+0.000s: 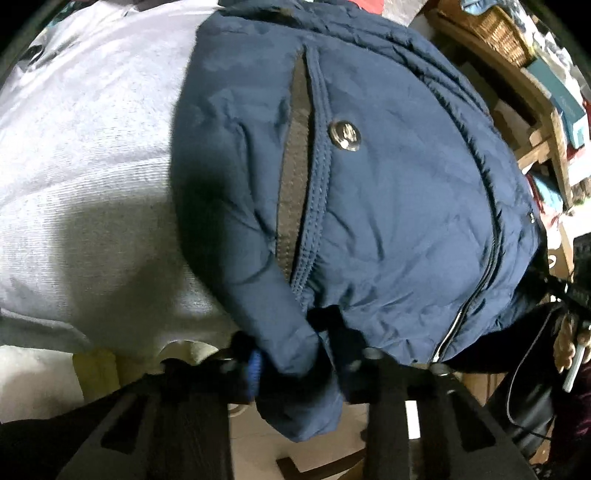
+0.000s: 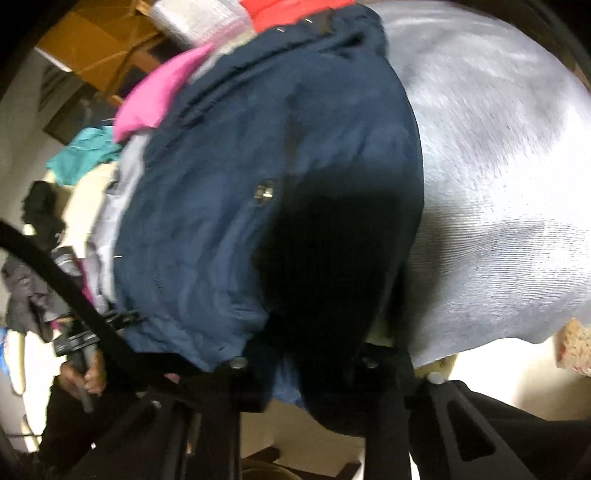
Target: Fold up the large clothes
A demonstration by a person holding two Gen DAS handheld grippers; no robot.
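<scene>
A navy padded jacket (image 1: 369, 177) with a pocket slit and a metal snap (image 1: 344, 136) lies on a grey knitted cloth (image 1: 85, 155). My left gripper (image 1: 295, 350) is shut on the jacket's near hem, which bulges out between its fingers. In the right wrist view the same jacket (image 2: 229, 206) fills the middle, with the grey cloth (image 2: 498, 184) to its right. My right gripper (image 2: 306, 369) is shut on the jacket's near edge, partly in deep shadow. The right gripper also shows at the right edge of the left wrist view (image 1: 570, 295).
Wooden shelves (image 1: 532, 96) with a wicker basket (image 1: 498, 33) and boxes stand to the right. A pile of pink (image 2: 162, 99), teal (image 2: 85, 155) and red (image 2: 288, 11) clothes lies behind the jacket. Pale floor shows below the cloth's edge.
</scene>
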